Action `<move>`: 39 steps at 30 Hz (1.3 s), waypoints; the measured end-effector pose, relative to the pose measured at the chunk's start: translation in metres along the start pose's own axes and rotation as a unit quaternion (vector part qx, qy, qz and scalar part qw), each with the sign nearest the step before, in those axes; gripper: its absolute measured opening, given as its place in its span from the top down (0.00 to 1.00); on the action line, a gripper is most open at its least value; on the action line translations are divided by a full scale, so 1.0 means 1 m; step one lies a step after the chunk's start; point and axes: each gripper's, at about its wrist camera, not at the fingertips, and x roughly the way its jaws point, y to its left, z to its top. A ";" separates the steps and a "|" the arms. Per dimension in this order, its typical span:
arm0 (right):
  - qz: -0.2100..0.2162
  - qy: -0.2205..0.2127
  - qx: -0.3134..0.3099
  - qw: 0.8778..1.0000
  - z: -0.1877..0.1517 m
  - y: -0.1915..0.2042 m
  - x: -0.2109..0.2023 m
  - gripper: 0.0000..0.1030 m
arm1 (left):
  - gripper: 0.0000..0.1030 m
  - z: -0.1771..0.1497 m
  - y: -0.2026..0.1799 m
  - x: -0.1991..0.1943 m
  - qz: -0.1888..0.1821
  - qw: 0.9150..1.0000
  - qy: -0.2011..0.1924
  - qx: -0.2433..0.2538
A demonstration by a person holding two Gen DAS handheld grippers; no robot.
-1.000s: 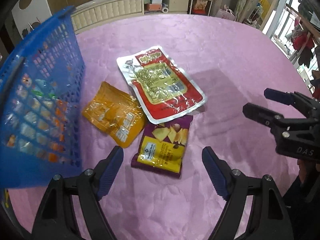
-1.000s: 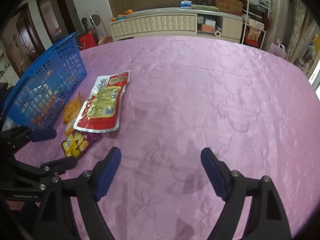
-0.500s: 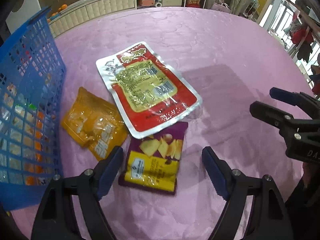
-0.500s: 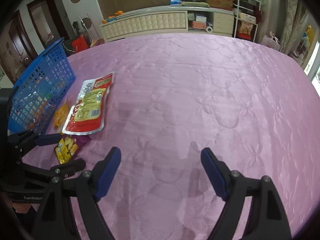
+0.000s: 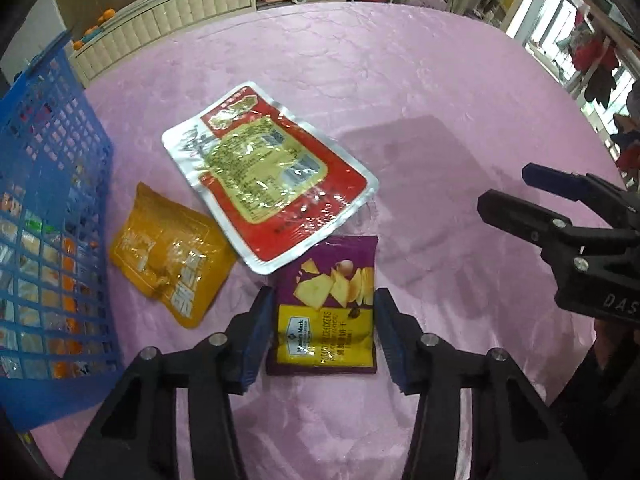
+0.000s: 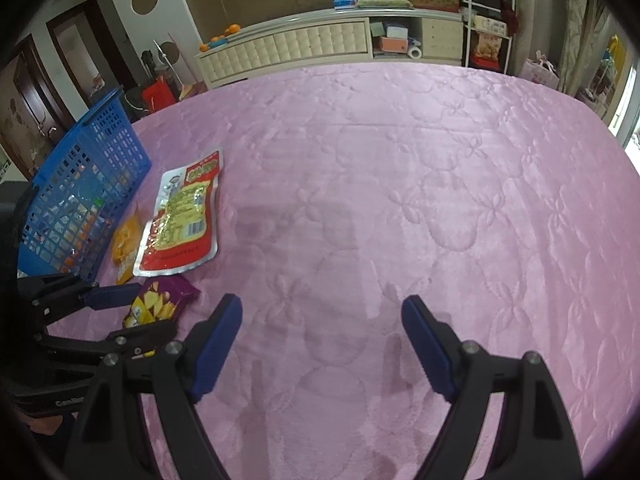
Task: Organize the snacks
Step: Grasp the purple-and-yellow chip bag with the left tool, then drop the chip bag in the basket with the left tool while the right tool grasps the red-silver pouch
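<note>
Left wrist view, left to right: blue plastic lattice basket (image 5: 52,240) at the left edge of the pink quilted tablecloth (image 5: 400,100), with small packets visible through its grid. Just beside it lies an orange translucent snack pouch (image 5: 172,268), flat on the cloth. Next, a large red-and-silver foil snack packet (image 5: 268,176), flat, its lower corner overlapping the top edge of a purple-and-yellow chip bag (image 5: 328,312). Left gripper (image 5: 324,304) has its blue-padded fingers (image 5: 260,328) narrowed to either side of the chip bag, close along both its edges; whether the pads actually press it I cannot tell. Bag lies flat on the cloth. Far right: right gripper (image 5: 516,188), black with blue tips, hovering apart from the snacks.

Right wrist view: basket (image 6: 80,200), the three packets and the left gripper (image 6: 152,304) at left; right gripper (image 6: 320,312) spread wide over bare pink cloth, holding nothing. White cabinet (image 6: 300,48) beyond the table.
</note>
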 end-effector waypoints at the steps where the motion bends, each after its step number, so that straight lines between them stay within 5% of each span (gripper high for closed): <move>1: 0.000 0.000 0.001 1.000 0.000 -0.001 0.000 0.17 | 0.55 0.002 -0.005 0.000 0.006 1.000 0.003 0.004; 6: 0.010 0.003 0.017 1.000 0.001 -0.007 -0.002 0.17 | 0.57 0.006 -0.015 0.001 0.015 1.000 0.001 -0.005; 17: 0.041 0.019 0.017 0.999 0.006 0.000 0.000 0.17 | 0.57 -0.011 -0.015 -0.053 0.011 0.997 -0.076 -0.007; 30: 0.061 0.006 -0.058 0.996 0.035 0.064 -0.013 0.17 | 0.57 -0.025 0.046 -0.143 0.009 0.980 -0.190 -0.053; 39: 0.064 -0.002 -0.106 0.992 0.056 0.100 -0.008 0.17 | 0.57 -0.038 0.101 -0.163 0.066 0.969 -0.199 -0.134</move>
